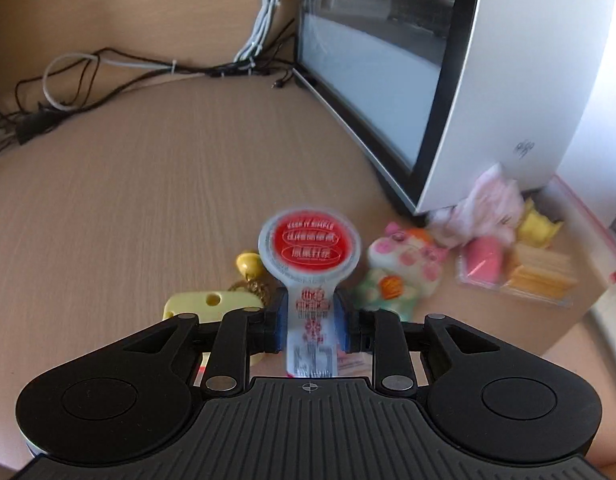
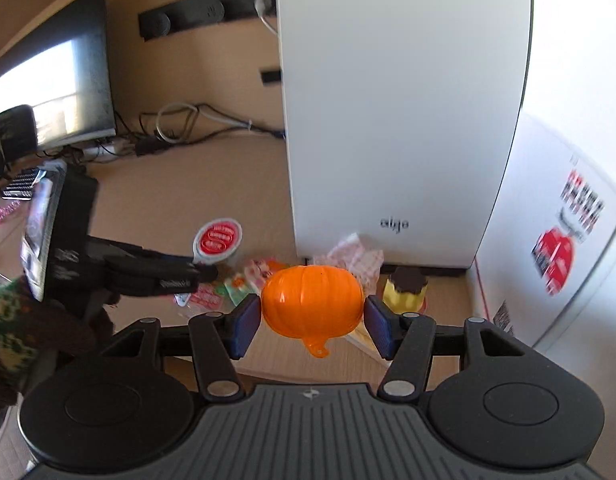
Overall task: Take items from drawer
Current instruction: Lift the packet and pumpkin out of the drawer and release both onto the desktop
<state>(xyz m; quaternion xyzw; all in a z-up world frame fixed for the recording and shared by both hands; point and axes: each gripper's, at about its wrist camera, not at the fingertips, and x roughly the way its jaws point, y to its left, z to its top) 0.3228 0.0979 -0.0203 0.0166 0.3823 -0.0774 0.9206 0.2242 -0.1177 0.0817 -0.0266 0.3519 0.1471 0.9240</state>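
- Pads of the left hand-held gripper (image 1: 311,322) are clamped on the narrow tab of a small sealed cup with a red round lid (image 1: 309,249), which is held above the table (image 1: 148,184).
- Pads of the right hand-held gripper (image 2: 313,322) are pressed against both sides of an orange pumpkin (image 2: 313,306), its stem pointing down toward the camera.
- Just beyond the left hand-held gripper, a yellow cheese-shaped toy (image 1: 206,304) lies on the table, with a small yellow charm on a chain (image 1: 248,265) beside it.
- To their right stands a pale pig figure (image 1: 404,270) with pink and green markings; further right lie a pink block and a packet of orange sticks (image 1: 520,276), in what may be an open drawer or box, hard to tell.
- From the right wrist view, a yellow pudding with a dark top (image 2: 406,290) sits beyond the pumpkin, beside crumpled pinkish wrapping (image 2: 358,256).
- A tall white computer case (image 2: 400,112) stands behind these things.
- A patterned green sleeve (image 2: 12,320) reaches in from the left edge, the left hand-held gripper extending level toward the case.
- Tangled cables (image 1: 108,76) lie along the back wall.
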